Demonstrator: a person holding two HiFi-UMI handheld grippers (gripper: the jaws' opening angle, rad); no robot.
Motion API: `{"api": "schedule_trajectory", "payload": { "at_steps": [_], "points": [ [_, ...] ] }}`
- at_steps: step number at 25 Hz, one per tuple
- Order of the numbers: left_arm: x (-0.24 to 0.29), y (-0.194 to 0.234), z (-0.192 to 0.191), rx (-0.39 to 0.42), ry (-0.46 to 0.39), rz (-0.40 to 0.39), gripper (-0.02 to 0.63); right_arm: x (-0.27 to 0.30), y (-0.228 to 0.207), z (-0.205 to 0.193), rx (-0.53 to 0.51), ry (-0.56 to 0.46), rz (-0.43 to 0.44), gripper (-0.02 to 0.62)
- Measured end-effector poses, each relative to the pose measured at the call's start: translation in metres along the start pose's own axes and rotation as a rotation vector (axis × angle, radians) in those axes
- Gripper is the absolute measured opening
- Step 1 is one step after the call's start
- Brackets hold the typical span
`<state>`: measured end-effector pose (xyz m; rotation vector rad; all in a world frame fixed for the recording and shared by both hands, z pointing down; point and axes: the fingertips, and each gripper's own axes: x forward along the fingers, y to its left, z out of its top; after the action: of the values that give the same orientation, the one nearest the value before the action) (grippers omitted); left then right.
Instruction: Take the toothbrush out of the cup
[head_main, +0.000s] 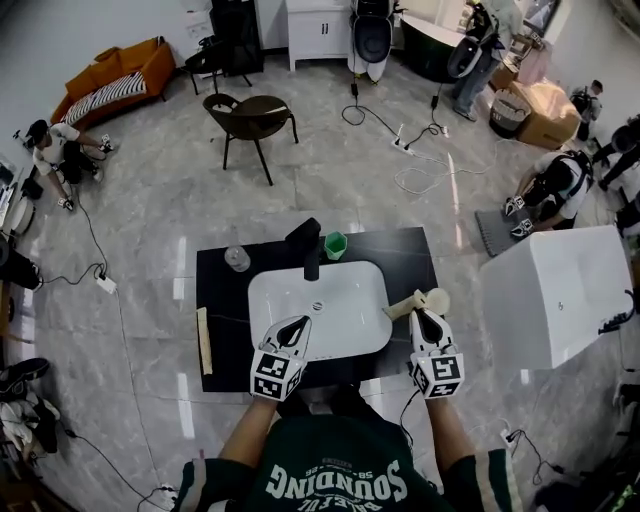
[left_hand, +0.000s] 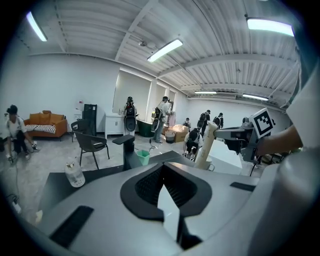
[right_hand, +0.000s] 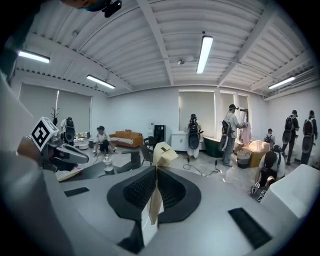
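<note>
On the black bench (head_main: 215, 290), a light wooden strip (head_main: 204, 340) lies left of the white rectangular sink basin (head_main: 262, 290), along the bench's left edge. Behind the basin's far left corner stands a small clear bottle (head_main: 237, 259), upright; what it contains cannot be made out. A black faucet (head_main: 308, 245) rises at the middle of the basin's far rim. Just right of the faucet a small green cup (head_main: 335, 245) stands upright on the bench.

The cream-coloured toothbrush (head_main: 408, 305) is out of that cup and well apart from it, beside the basin's right edge. It is pinched in the right tongs (head_main: 422, 315). In the right gripper view its flat cream handle runs up between the two dark pads, and its broader end juts past their tips.

The left tongs (head_main: 297, 322) hover over the basin's near left corner. They are pressed together with nothing between them. Both forearms reach forward from the person's dark green shirt, one to each side of the basin's near edge. Each gripper points away from the body and slightly downward, with its marker cube nearest the person. The right tongs hang just off the basin's near right corner, over the bench.
</note>
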<state>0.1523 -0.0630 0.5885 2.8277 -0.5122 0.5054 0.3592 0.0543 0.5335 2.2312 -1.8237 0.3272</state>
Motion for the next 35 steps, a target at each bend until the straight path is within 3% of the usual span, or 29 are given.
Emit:
{"api": "schedule_trajectory", "payload": {
  "at_steps": [14, 35],
  "points": [
    [-0.059, 0.071, -0.032, -0.067, -0.005, 0.117, 0.011, 0.055, 0.143, -0.007, -0.055, 0.047, 0.276, 0.044],
    [-0.177, 0.190, -0.090, -0.168, -0.026, 0.355, 0.011, 0.127, 0.344, -0.012, -0.153, 0.099, 0.652, 0.044]
  ]
}}
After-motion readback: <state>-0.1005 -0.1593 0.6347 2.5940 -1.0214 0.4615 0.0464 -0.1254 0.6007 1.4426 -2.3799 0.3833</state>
